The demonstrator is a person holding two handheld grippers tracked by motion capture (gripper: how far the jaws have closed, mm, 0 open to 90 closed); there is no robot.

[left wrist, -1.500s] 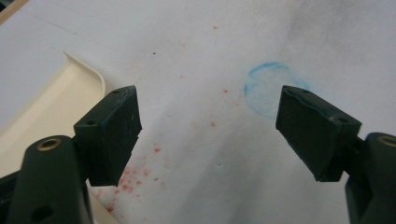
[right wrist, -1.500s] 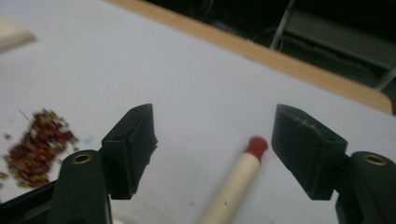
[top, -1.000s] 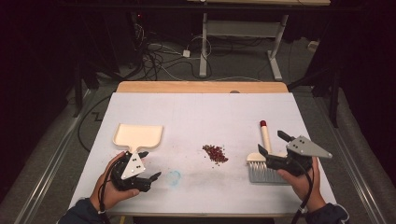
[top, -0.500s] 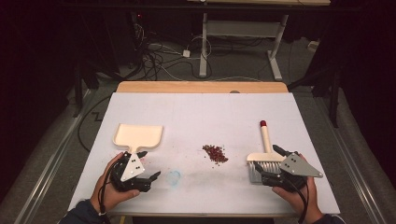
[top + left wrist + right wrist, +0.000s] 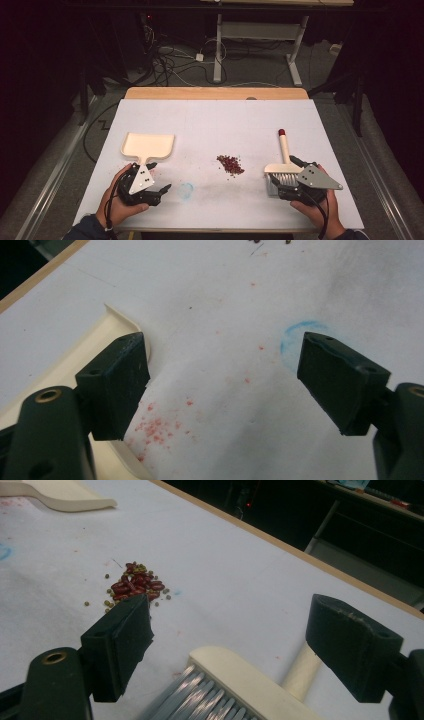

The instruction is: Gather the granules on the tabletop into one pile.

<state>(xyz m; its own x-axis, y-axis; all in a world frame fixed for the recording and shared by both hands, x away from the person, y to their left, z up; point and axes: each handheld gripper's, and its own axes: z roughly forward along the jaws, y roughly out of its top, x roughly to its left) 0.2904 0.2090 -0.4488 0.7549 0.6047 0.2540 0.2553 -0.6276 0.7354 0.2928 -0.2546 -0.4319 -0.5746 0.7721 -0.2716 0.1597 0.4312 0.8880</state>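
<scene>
A cream dustpan (image 5: 148, 145) lies at the left of the white table, its short handle pointing at my left gripper (image 5: 159, 176). That gripper is open just behind the handle, with the dustpan's edge (image 5: 75, 357) beside its left jaw and bare table between the jaws (image 5: 222, 385). A small pile of red beans (image 5: 230, 163) sits mid-table. At the right lies a cream brush (image 5: 283, 167) with a red-tipped handle. My right gripper (image 5: 286, 173) hangs open over the brush head (image 5: 240, 682), its jaws either side of it (image 5: 227, 645); the beans (image 5: 135, 585) lie beyond.
A faint blue ring (image 5: 186, 190) and red stains (image 5: 155, 430) mark the table's white cover near the left gripper. The table's wooden far edge (image 5: 215, 93) borders a dark floor with cables and a desk frame (image 5: 260, 35).
My right gripper has drawn back toward the near edge and lowered over the brush head. The left gripper, dustpan and beans have not moved.
</scene>
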